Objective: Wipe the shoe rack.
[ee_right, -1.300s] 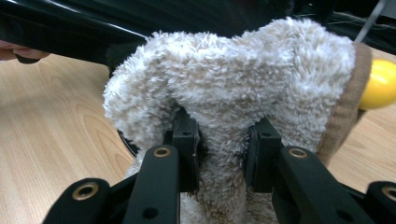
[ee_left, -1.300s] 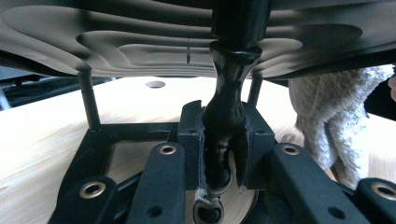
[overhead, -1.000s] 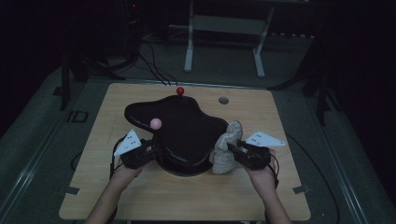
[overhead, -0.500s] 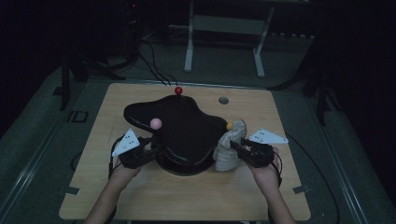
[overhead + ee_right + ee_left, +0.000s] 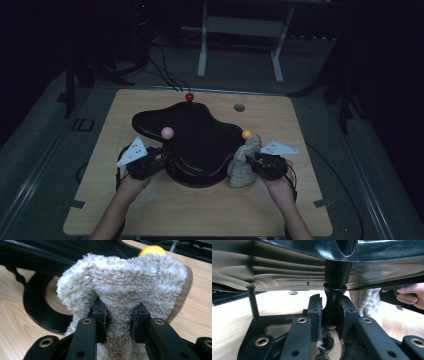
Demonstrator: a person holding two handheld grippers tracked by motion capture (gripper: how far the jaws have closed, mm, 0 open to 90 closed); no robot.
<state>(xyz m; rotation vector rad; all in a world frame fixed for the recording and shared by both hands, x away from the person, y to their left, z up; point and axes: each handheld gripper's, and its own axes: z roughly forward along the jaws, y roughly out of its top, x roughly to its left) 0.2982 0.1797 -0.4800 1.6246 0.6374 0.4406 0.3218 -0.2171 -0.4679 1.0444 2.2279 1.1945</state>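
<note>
1. My left gripper (image 5: 165,159) sits at the near left of the black stand (image 5: 195,137). In the left gripper view its jaws are nearly closed, clamped on the stand's upright post (image 5: 334,300) just under the glossy top plate, so I have the stand steadied.
2. My right gripper (image 5: 250,161) is at the near right. In the right gripper view its jaws are pinched into a fold of the fluffy beige cloth (image 5: 125,290), with pile bulging over both pads (image 5: 100,312).
3. The cloth (image 5: 244,162) stands bunched on the wooden table (image 5: 200,215), touching the stand's right edge, just near of the yellow ball (image 5: 246,134). The pink ball (image 5: 167,132) stands at the left of the top plate and the red ball (image 5: 189,96) at its far edge.
4. I judge the step in hand to be bringing the cloth to the stand, probably to wipe it or drape it, while my left side braces the post.
5. Next I would lift the cloth clear of the table and carry it left over the top plate, minding the yellow ball.
6. My left grip should hold firm so the stand does not swivel or tip.
</note>
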